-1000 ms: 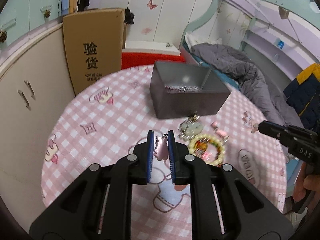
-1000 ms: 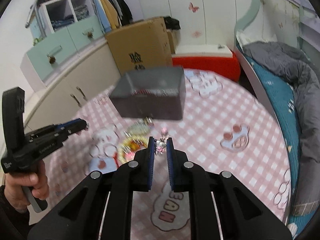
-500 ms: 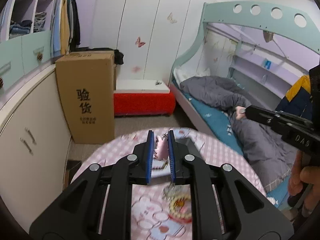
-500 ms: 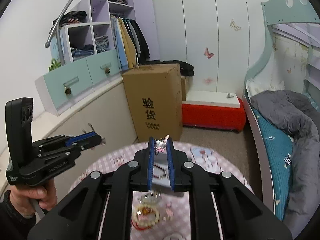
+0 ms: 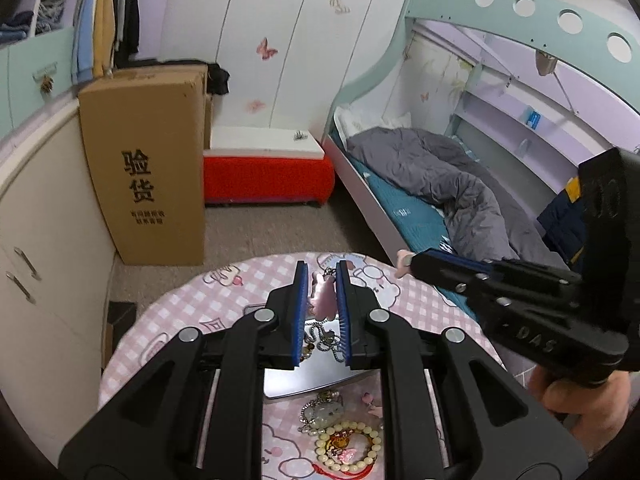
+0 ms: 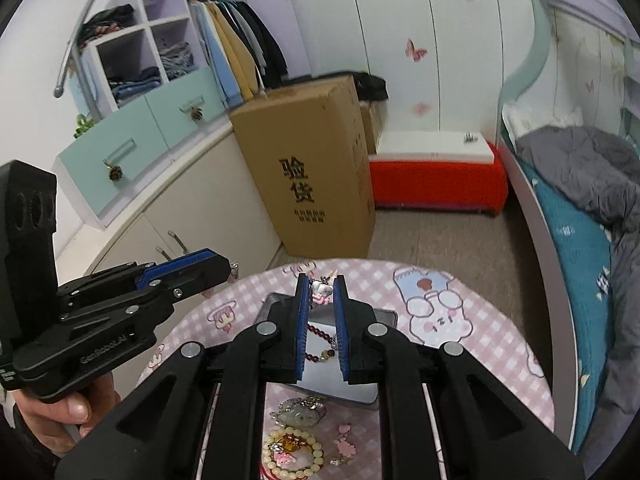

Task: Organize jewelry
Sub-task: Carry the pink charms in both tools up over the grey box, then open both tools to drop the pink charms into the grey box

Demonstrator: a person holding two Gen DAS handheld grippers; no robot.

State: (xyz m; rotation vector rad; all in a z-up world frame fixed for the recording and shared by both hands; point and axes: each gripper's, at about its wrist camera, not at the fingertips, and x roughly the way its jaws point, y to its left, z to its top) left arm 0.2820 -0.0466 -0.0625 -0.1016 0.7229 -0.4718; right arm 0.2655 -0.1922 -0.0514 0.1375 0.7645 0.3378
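Observation:
My left gripper [image 5: 322, 276] is shut on a pink charm [image 5: 323, 296] and holds it above the grey jewelry box [image 5: 304, 380], where silver chains [image 5: 320, 338] lie. My right gripper [image 6: 321, 280] is shut on a small white and pink charm [image 6: 322, 290] above the same box [image 6: 360, 390], which holds a dark red bead bracelet [image 6: 320, 340]. On the pink checked tablecloth [image 6: 460, 344] in front of the box lie a cream bead bracelet [image 6: 294, 454], a silver pendant [image 6: 298, 410] and small pink pieces [image 6: 344, 440].
The round table's far edge is just beyond both grippers. A tall cardboard carton [image 5: 148, 160], a red bench [image 5: 264, 176] and a bed with a grey quilt [image 5: 440, 176] stand behind it. Cabinets [image 6: 160, 216] line the left side.
Both grippers have lifted from table level and now hover over the open box, each still holding its charm. The views tilted up, then partly back down.

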